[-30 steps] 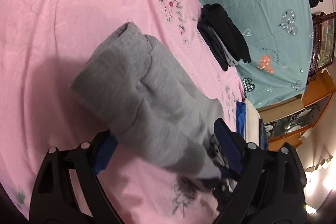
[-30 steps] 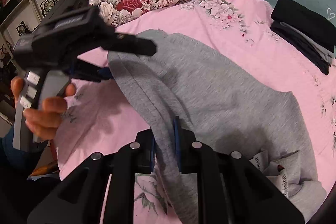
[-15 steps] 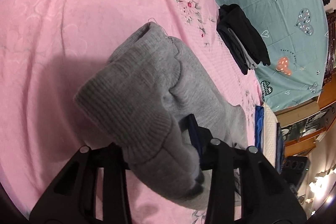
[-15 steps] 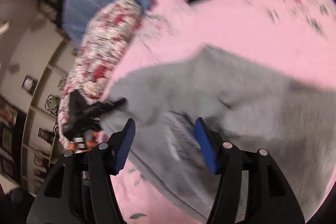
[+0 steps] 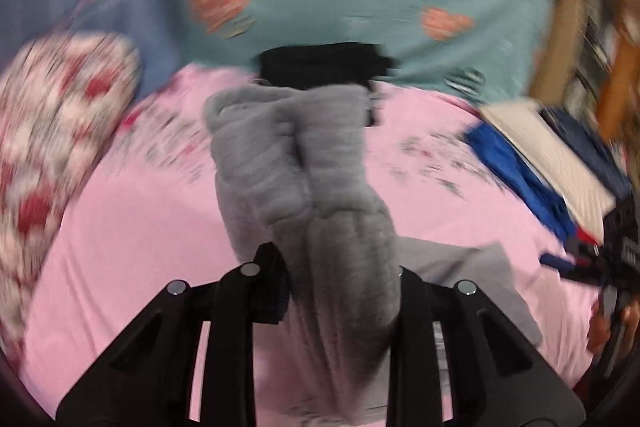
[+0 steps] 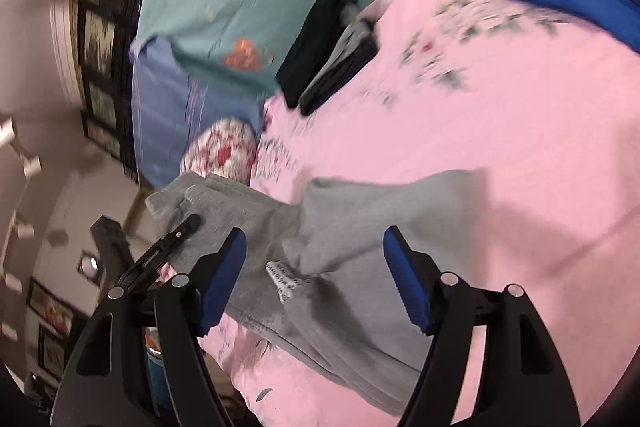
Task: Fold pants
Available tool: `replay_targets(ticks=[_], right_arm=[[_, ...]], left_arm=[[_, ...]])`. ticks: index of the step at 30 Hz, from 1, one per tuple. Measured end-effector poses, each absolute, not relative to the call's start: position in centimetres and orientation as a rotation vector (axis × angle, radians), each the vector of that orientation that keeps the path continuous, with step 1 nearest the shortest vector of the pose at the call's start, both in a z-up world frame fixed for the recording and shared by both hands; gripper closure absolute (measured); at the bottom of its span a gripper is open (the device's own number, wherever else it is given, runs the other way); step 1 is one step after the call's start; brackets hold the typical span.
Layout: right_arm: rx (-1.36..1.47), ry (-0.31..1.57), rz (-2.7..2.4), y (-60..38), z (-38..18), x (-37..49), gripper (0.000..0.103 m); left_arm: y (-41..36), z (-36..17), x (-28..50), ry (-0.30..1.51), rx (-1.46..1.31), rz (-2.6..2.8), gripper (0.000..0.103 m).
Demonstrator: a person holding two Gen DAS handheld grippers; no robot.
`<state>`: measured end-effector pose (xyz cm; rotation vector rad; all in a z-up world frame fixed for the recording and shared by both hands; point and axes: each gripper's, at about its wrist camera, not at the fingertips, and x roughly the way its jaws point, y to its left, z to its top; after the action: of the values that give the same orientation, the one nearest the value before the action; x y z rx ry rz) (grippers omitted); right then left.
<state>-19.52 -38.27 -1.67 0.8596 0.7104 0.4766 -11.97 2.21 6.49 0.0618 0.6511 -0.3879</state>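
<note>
Grey pants bunched in my left jaws, my right jaws spread wide above them.

My left gripper clamps a thick wad of the grey pants, which hides both pads; the rest trails onto the pink bedspread. My right gripper stands released over the cloth beside a white label whose print is unreadable. Blur smears the black folded stack and floral pillow.

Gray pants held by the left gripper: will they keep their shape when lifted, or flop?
Likely floppy: the gray pants bunch and sag around the left gripper. The knit looks thick, so probably not slippery. The unheld part trails on the pink bedspread.
</note>
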Motion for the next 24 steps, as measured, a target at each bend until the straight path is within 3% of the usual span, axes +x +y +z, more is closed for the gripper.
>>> replay_targets(ticks=[3,8,11,18,24], right_arm=[[0.945,0.669,0.417,-41.7,-3.4,-21.9,0.031],[1.048,0.663,0.36,-44.6,-6.1,-24.0,0.031],[1.051,0.669,0.35,-45.0,-6.5,-24.3,0.03],[1.021,0.659,0.387,-44.3,-5.8,-24.0,0.026],[0.919,0.611,0.474,-41.3,-1.6,-23.0,0.026]], left_arm=[[-6.2,6.4,-14.8,0.635,0.285,-0.555,0.081],[-16.3,-0.1,-18.5,0.748,0.626,-0.688,0.082],[-17.4,-3.2,-19.6,0.768,0.748,-0.672,0.072],[-15.6,-0.9,-19.4,0.876,0.642,-0.701,0.07],[-15.4,0.6,-20.7,0.941,0.577,-0.719,0.069]])
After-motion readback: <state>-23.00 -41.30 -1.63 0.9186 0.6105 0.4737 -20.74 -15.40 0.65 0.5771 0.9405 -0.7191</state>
